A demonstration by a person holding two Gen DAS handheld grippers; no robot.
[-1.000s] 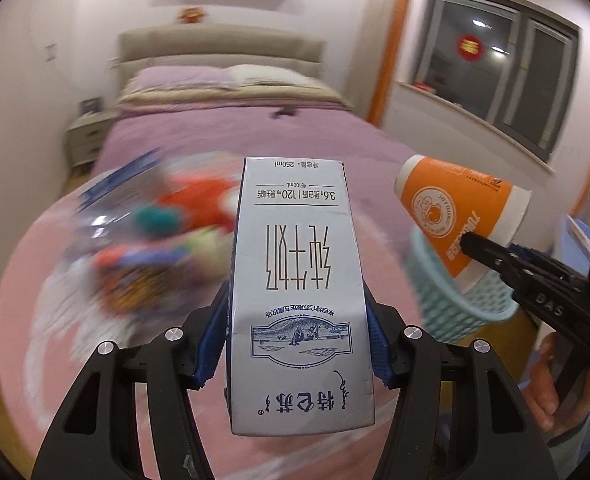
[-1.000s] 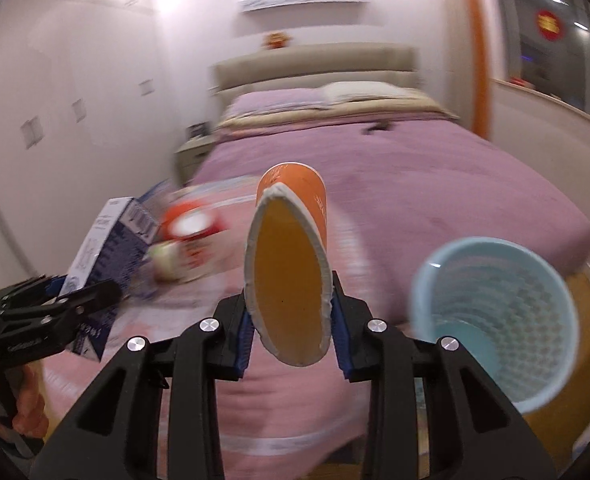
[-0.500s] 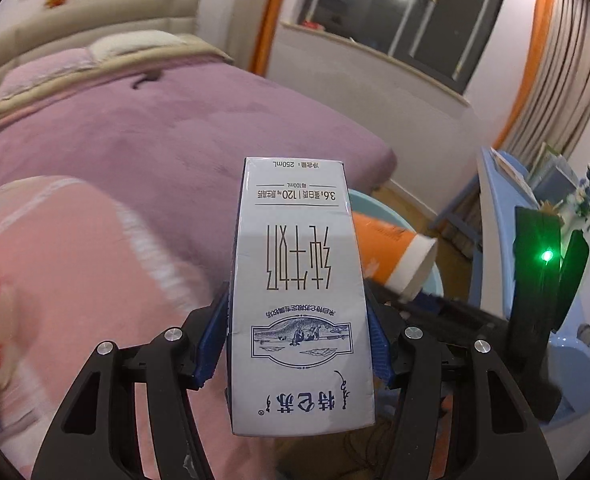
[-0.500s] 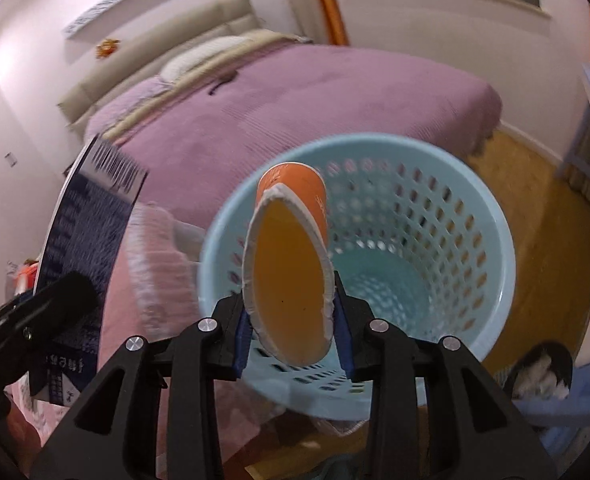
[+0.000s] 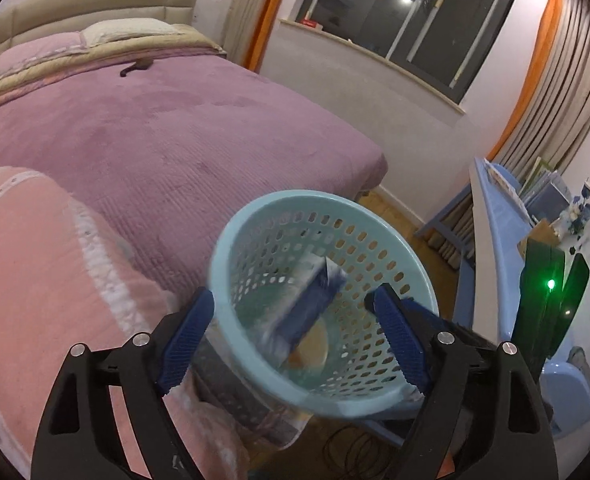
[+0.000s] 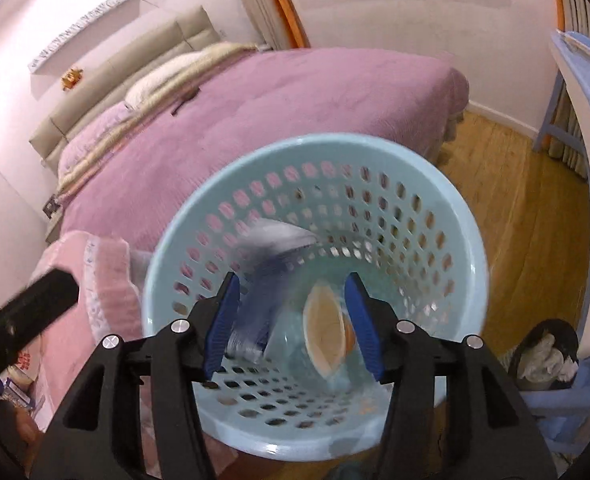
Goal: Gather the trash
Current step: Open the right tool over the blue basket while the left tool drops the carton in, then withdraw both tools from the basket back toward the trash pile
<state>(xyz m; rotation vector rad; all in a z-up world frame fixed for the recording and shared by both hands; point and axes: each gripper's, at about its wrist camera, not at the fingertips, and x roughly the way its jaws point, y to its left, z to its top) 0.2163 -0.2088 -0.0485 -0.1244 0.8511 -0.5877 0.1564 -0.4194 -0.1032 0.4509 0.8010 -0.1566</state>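
Both tools opening, empty: left tool [image 5: 291, 338], right tool [image 6: 291, 322]. Carton [image 5: 311, 312], cup [image 6: 327, 336] dropping into basket [image 6: 451, 216]. Risk: impact tips light basket.

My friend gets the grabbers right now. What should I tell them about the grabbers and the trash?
Left gripper: jaws opening, nothing between the pads, above the blue basket.
Right gripper: jaws opening too, empty, over the same basket.
Trash: the milk carton is blurred, dropping inside the basket; the orange paper cup lies near the bottom.
Done: carton and cup are in.
Left: wrappers show at the left edge of the right wrist view, beside the pink blanket. Probably fetch those next.
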